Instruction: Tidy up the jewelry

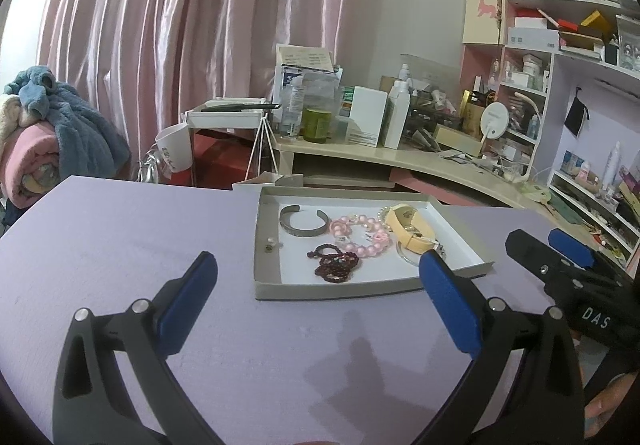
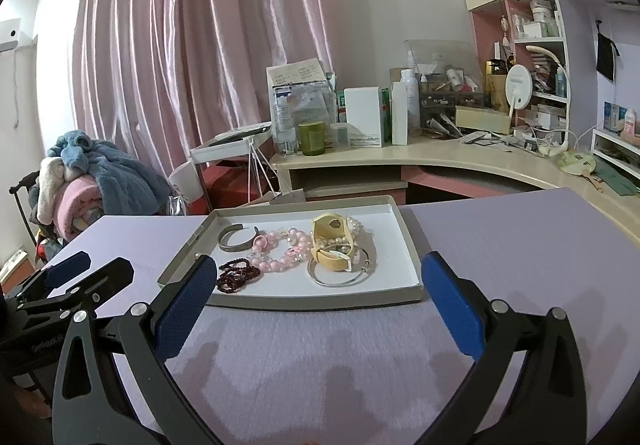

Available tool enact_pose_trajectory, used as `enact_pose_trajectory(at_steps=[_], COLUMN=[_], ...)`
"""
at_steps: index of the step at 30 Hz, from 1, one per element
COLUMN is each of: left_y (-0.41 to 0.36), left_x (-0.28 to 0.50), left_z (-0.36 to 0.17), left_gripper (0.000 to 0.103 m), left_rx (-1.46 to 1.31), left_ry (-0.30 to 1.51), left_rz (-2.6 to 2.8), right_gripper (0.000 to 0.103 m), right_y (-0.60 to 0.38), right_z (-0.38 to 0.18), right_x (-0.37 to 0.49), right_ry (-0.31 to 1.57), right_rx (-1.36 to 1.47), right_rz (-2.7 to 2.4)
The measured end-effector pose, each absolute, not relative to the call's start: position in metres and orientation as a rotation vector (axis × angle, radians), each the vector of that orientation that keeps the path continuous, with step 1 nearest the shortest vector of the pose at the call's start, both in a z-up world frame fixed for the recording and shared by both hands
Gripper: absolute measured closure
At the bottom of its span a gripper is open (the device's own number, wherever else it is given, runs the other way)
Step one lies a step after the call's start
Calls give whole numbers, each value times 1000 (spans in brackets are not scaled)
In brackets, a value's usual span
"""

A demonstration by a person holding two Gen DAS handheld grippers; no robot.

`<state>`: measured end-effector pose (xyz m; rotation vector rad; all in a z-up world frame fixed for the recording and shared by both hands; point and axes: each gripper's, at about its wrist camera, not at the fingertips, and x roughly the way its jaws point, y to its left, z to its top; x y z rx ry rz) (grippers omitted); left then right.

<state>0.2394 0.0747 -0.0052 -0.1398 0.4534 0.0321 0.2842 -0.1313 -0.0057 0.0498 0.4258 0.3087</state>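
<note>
A shallow grey tray (image 1: 344,291) (image 2: 320,303) with a white floor lies on the lilac table. It holds a silver cuff (image 1: 304,223) (image 2: 237,239), a pink bead bracelet (image 1: 362,235) (image 2: 280,251), a dark red bead string (image 1: 334,263) (image 2: 236,275), a yellow strap (image 1: 410,227) (image 2: 330,241), a pearl bracelet, a silver ring bangle (image 2: 340,273) and a small stud (image 1: 271,243). My left gripper (image 1: 318,277) is open and empty, just short of the tray. My right gripper (image 2: 316,281) is open and empty at the tray's near rim.
The lilac table (image 1: 120,229) (image 2: 520,245) runs left and right of the tray. Behind it stand a cluttered beige desk (image 2: 440,157), shelves (image 1: 560,45), a pink curtain and a pile of blankets (image 1: 52,133). The right gripper also shows in the left wrist view (image 1: 552,249).
</note>
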Motion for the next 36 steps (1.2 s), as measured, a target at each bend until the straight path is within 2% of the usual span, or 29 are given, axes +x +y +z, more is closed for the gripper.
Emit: enact_pose_trajectory(at_steps=[36], left_y=[74], left_x=[243], left_z=[-9], left_gripper=[2], left_rx=[-136], left_ry=[462], left_rz=[4], right_gripper=[1], right_y=[-132], right_z=[-9], right_x=[284], right_ry=[427], right_rx=[46], right_rz=[315])
